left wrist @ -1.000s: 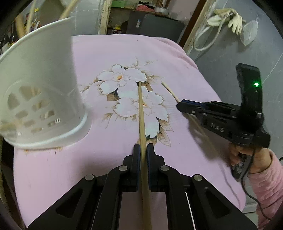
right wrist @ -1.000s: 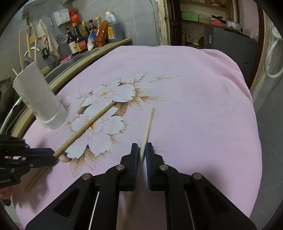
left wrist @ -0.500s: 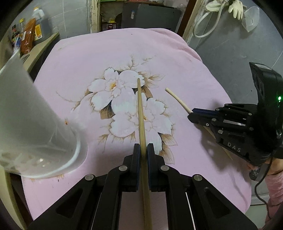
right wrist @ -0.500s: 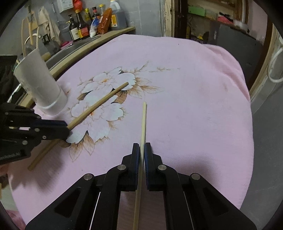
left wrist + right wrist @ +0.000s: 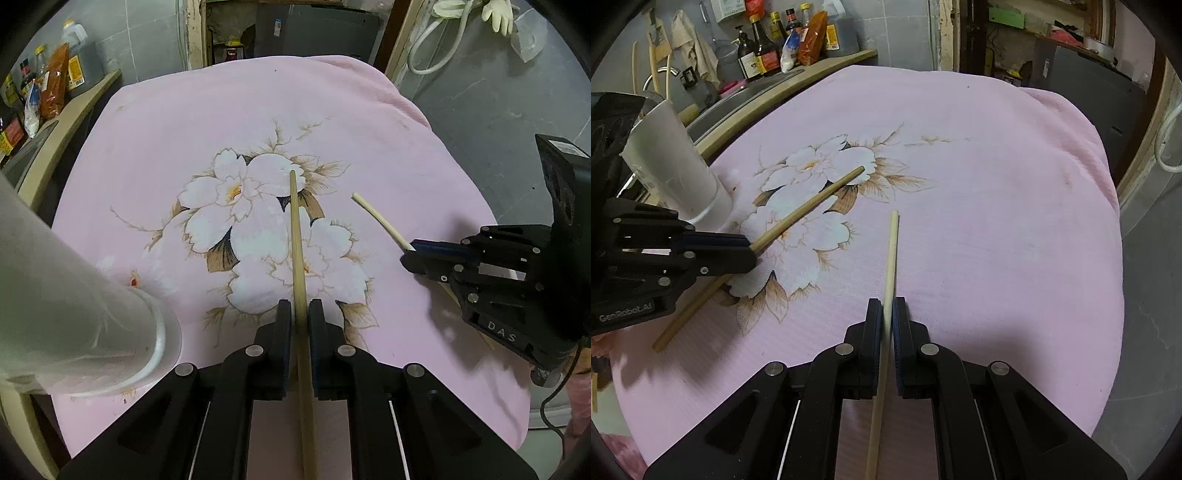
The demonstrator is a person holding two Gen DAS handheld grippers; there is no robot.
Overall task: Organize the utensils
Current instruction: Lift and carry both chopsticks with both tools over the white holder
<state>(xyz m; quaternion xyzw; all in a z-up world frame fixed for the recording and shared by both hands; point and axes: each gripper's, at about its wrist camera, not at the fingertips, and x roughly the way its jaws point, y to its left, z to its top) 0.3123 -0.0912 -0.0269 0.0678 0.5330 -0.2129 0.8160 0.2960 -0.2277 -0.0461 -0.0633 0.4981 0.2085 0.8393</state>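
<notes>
Chopsticks are both gripped: left tool (image 5: 299, 314) clenched on the darker chopstick (image 5: 296, 236), right tool (image 5: 884, 314) on the paler chopstick (image 5: 892, 251), above the pink worktop cloth (image 5: 997, 221). Since a second ago, the left tool has drawn back from the white holder (image 5: 74, 314); insertion remains outstanding.

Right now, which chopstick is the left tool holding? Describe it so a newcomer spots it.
Start at the pink cloth with the white flower print. Two chopsticks are above it; the left tool grips the one crossing the flower, nearest the white holder. It is the darker, tan chopstick, while the other chopstick, in the right tool, is paler.
</notes>
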